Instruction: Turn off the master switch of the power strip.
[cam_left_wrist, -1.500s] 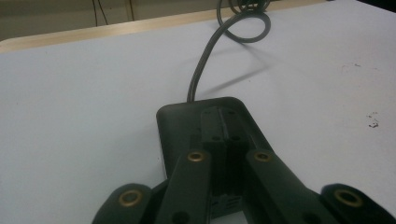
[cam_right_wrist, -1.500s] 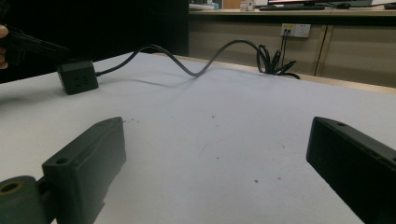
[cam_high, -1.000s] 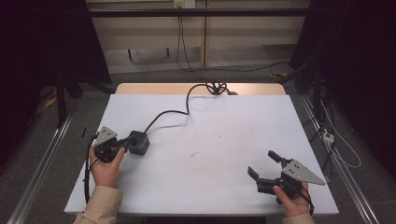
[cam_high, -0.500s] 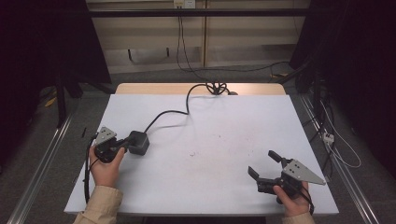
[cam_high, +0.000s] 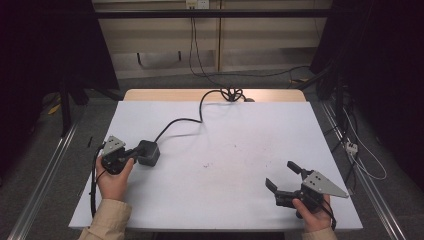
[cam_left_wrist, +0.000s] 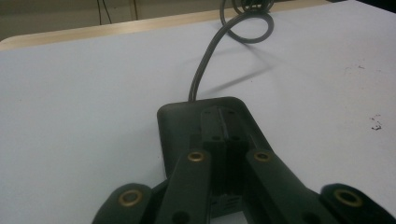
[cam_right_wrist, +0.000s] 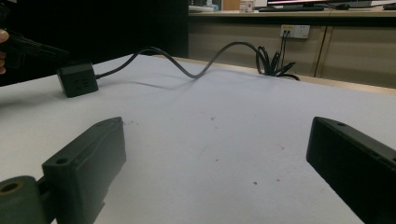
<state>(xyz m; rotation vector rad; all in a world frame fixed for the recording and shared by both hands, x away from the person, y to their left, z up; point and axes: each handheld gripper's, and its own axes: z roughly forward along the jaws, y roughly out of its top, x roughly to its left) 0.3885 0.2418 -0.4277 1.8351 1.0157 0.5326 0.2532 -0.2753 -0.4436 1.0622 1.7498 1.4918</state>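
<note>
Left gripper (cam_high: 131, 155) jaws closed together, tips resting against small black plastic power-adapter block (cam_high: 148, 152); right gripper (cam_high: 286, 179) wide open, empty. Probably light, rigid, smooth; best gripped across flat sides, stiff cable (cam_high: 181, 121) dragging.

White bench (cam_high: 240, 200) with wooden far edge, grey floor (cam_high: 45, 165), metal rails (cam_high: 40, 195) both sides. Beige wall panels (cam_high: 260, 45) behind, wall socket (cam_right_wrist: 295, 31), dark surrounds, dim light.

Probably a lab: dark curtains (cam_high: 45, 45), floor rails (cam_high: 42, 172), wall sockets (cam_right_wrist: 294, 31).
</note>
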